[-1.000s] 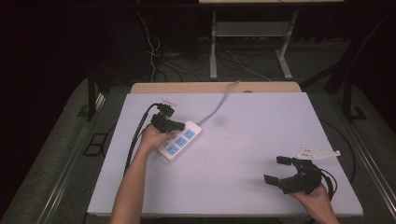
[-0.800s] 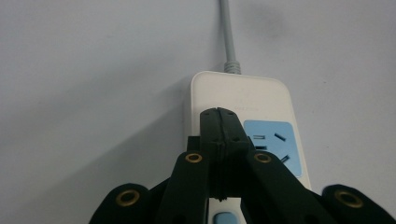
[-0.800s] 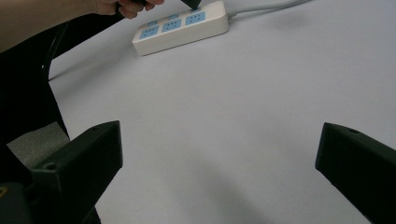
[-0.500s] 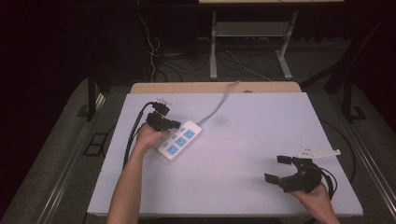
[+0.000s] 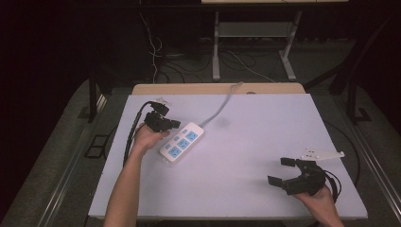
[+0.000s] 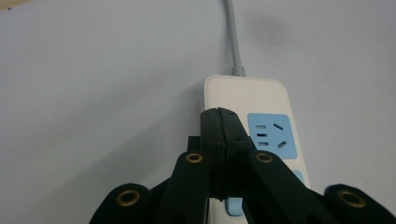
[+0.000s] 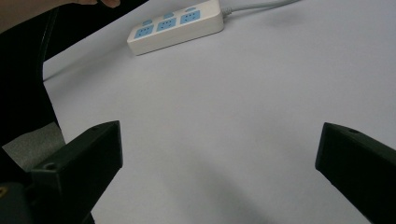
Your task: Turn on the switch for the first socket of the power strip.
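High view puts my right forearm nearest, coming up from the bottom edge at the right, with my right gripper (image 5: 283, 171) held low over the near right part of the white table (image 5: 255, 142). Its two jaws stand wide apart with nothing between them; in the right gripper view they rise at the far left and far right of the frame with bare tabletop in the gap. Just beyond that hand a small white bracket (image 5: 323, 154) lies flat on the table.

Farther in and to the left, my left arm reaches forward, and my left gripper (image 5: 174, 124) sits at the far left end of the power strip (image 5: 179, 142). In the left gripper view the jaws are pressed flat against each other, holding nothing, their tips right above the strip's white casing next to a blue socket panel (image 6: 273, 134); I cannot tell whether they touch it.

The power strip lies at an angle left of the table's centre, three blue sockets facing up. Its grey cable (image 5: 221, 104) runs from the far end toward the table's back edge, where a tan board (image 5: 217, 89) borders the white surface.
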Action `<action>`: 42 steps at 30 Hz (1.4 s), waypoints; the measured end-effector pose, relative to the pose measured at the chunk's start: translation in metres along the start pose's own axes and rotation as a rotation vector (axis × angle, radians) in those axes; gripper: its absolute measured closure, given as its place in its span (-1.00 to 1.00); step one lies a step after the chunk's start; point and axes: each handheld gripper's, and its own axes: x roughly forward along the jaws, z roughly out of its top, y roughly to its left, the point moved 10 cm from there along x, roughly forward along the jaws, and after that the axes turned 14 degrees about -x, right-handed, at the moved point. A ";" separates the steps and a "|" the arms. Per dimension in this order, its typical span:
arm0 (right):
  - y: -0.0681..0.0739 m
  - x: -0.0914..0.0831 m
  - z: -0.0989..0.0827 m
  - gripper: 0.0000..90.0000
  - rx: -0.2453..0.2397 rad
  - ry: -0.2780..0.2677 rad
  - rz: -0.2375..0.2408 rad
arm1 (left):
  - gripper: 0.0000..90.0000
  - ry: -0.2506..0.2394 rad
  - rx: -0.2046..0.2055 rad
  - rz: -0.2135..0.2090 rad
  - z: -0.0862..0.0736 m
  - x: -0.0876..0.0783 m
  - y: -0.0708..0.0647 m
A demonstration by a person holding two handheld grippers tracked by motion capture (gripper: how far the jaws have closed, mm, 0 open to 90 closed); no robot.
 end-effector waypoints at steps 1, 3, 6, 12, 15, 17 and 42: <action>0.000 0.000 0.000 -0.99 0.000 0.001 0.001 | 0.98 0.000 0.000 0.003 0.000 -0.002 0.000; 0.000 0.000 0.000 -0.99 0.000 0.002 0.001 | 0.98 -0.005 0.000 0.004 0.001 -0.006 -0.001; 0.000 0.000 0.000 -0.99 0.001 0.003 0.000 | 0.98 -0.012 0.000 0.010 0.001 -0.011 -0.001; 0.000 0.000 0.000 -0.99 0.002 0.003 -0.001 | 0.97 -0.021 0.011 0.012 0.002 -0.022 -0.006; 0.000 0.001 -0.001 -0.99 0.001 0.003 -0.001 | 0.96 -0.023 0.016 0.013 0.001 -0.028 -0.009; 0.000 0.001 -0.001 -0.99 0.002 0.003 -0.001 | 0.94 -0.032 0.013 0.008 0.001 -0.032 -0.012; 0.001 -0.001 0.000 -0.99 0.005 -0.007 -0.002 | 0.08 -0.174 0.023 -0.073 -0.027 -0.076 -0.048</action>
